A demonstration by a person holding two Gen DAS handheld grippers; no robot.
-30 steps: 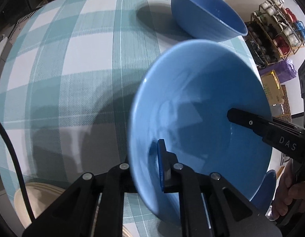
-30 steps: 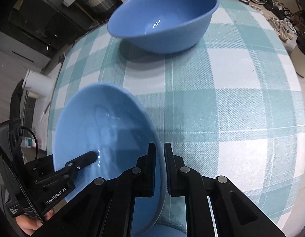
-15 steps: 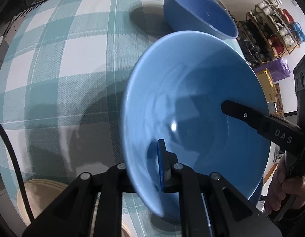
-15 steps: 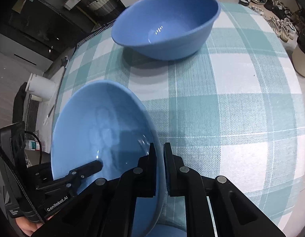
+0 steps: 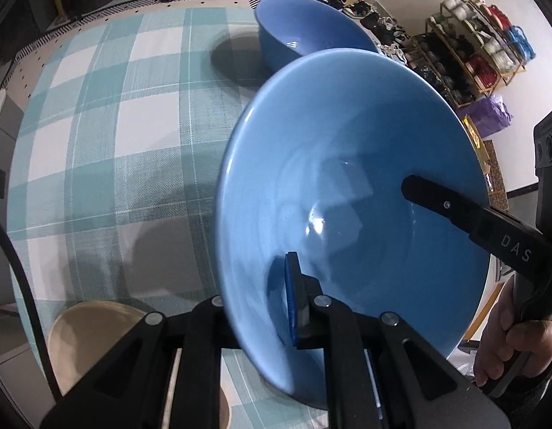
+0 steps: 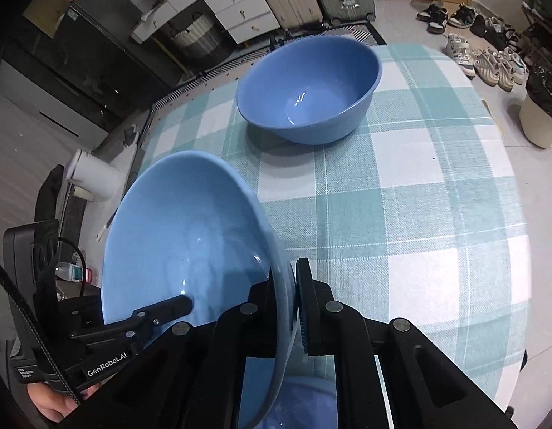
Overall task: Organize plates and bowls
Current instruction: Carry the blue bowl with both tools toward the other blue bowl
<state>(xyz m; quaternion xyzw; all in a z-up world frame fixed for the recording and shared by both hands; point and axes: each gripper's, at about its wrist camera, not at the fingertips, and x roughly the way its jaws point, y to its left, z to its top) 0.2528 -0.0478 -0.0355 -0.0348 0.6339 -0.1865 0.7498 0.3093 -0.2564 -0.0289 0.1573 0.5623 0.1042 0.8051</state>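
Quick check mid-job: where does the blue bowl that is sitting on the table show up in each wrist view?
Left wrist: the resting blue bowl sits top centre, partly behind the rim of the held bowl.
Right wrist: resting blue bowl in full, upper centre, beyond the held bowl.
Shared landmark: the teal checked tablecloth.

A shallow bowl [image 5: 351, 193] is held tilted above the tabletop [image 5: 107, 136], with the left hand-held gripper [image 5: 261, 304] clamped on its near rim in the left wrist view and the right hand-held gripper [image 6: 288, 307] clamped on the opposite rim, one finger [image 5: 436, 200] of it lying inside the bowl. Behind it, farther across the tabletop, a deeper bowl [image 6: 308, 93] stands upright, well apart from the held one. In the left wrist view a chair seat [image 5: 93, 336] sits beyond the tabletop's near left edge, and a shelf rack [image 5: 479, 53] stands on the floor off to the right.
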